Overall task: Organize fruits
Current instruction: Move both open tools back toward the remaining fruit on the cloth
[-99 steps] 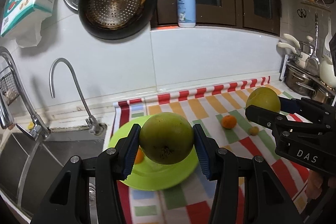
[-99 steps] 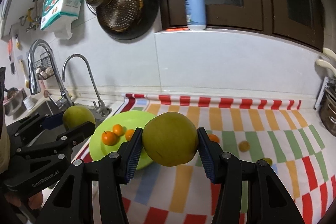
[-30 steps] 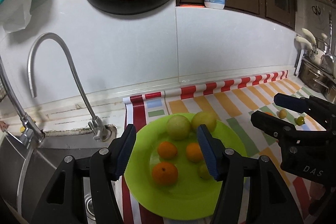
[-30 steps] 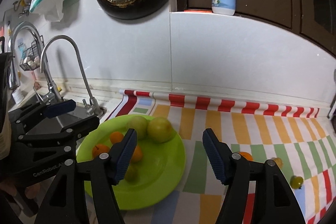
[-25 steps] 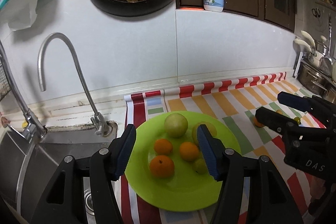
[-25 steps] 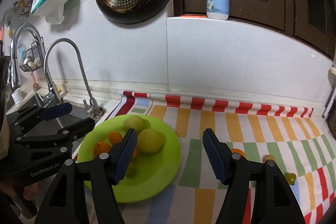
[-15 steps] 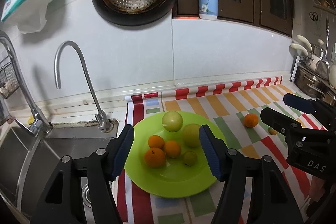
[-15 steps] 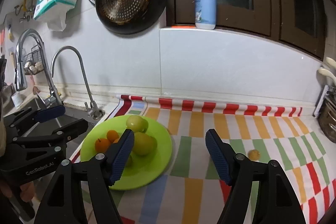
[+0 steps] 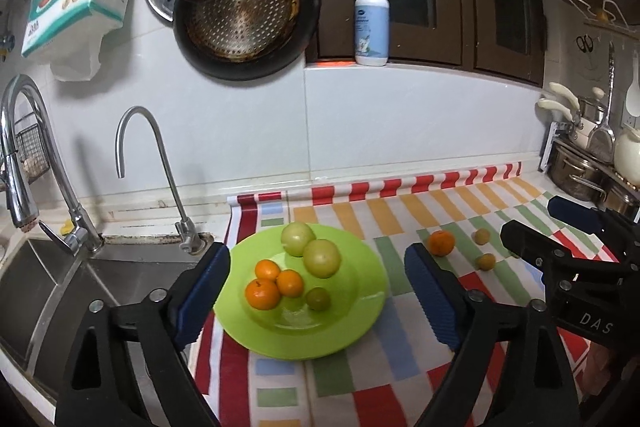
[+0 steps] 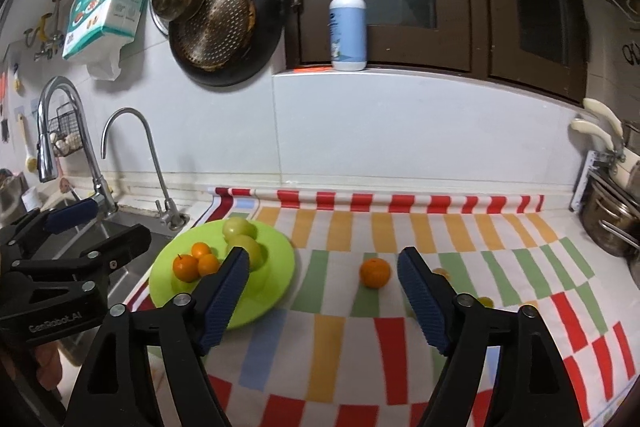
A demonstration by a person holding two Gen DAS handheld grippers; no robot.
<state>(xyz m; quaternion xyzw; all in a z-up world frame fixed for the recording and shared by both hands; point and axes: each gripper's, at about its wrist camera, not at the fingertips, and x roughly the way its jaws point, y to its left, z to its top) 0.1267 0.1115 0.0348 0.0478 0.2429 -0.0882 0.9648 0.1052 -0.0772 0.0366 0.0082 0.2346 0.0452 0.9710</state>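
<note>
surface: checked cloth [image 9: 460,215], green plate [image 9: 360,311] at 9 o'clock by the sink [image 9: 60,291]
hidden: small fruit [image 10: 485,301] behind a finger
left gripper [image 9: 317,295]: jaws opening, nothing in them
right gripper [image 10: 322,291]: same, opening and empty

A lime-green plate [image 9: 362,311] is lying flat at the left end of the checked cloth [image 9: 400,359], overhanging its red-striped left edge beside the sink. Two large yellow-green fruits [image 9: 321,258] are sitting touching each other at the plate's far side. Three small oranges [image 9: 276,282] are clustering in contact at its left, and one small green fruit [image 9: 318,298] is resting just beside them near the middle. Off the plate, a lone orange [image 9: 441,242] is standing on the cloth toward the middle, well apart from the rim. Two tiny yellowish fruits [image 9: 485,261] are lying farther right of it.
</note>
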